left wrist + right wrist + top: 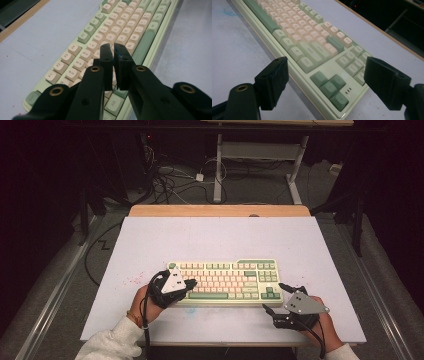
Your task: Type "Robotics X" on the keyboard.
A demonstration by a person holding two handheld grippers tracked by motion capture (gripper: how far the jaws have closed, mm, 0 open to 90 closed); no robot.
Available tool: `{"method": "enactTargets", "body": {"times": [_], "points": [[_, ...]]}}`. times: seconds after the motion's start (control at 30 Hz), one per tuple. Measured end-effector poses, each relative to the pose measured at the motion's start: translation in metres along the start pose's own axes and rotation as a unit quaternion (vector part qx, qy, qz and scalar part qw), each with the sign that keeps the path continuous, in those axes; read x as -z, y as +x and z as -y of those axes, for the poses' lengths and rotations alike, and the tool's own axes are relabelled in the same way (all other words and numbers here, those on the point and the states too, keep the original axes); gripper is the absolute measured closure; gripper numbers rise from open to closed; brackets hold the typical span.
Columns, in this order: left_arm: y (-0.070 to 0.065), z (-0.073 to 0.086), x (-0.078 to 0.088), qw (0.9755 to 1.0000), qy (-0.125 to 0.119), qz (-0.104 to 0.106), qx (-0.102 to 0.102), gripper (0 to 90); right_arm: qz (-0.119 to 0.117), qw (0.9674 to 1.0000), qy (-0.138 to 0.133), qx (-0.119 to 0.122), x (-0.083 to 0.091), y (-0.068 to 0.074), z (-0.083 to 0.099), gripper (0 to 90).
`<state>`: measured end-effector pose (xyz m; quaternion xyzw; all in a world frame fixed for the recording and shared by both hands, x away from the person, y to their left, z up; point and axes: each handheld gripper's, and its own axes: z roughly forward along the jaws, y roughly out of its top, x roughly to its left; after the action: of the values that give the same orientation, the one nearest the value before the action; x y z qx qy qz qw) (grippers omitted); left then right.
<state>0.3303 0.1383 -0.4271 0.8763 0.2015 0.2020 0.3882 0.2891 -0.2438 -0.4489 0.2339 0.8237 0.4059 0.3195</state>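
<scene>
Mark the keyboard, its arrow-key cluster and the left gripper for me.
keyboard (pixel 225 281): high view, on the middle key rows.
arrow-key cluster (pixel 331 88): right gripper view, on the middle green key.
left gripper (pixel 113 51): left gripper view, between the nearly closed fingertips, over the letter keys.

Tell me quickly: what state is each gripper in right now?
Left gripper: shut, nothing between the jaws, over the keyboard.
Right gripper: open, holding nothing, beside the keyboard's arrow keys.

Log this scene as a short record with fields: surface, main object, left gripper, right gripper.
surface: white table top
main object: green and cream keyboard, lying flat
left gripper: jaws nearly shut, nothing between them, over the keyboard's left half
right gripper: jaws wide open, nothing held, near the keyboard's right end by the arrow keys
</scene>
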Motion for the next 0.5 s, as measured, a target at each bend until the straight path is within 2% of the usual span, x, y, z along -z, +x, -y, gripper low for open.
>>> {"method": "enactTargets", "body": {"times": [0.5], "points": [[0.0000,0.0101,0.0072,1.0000,0.008,-0.001,0.000,83.7,0.001,1.0000,0.002,0.002,-0.0004,0.0007,-0.0003,20.7]]}}
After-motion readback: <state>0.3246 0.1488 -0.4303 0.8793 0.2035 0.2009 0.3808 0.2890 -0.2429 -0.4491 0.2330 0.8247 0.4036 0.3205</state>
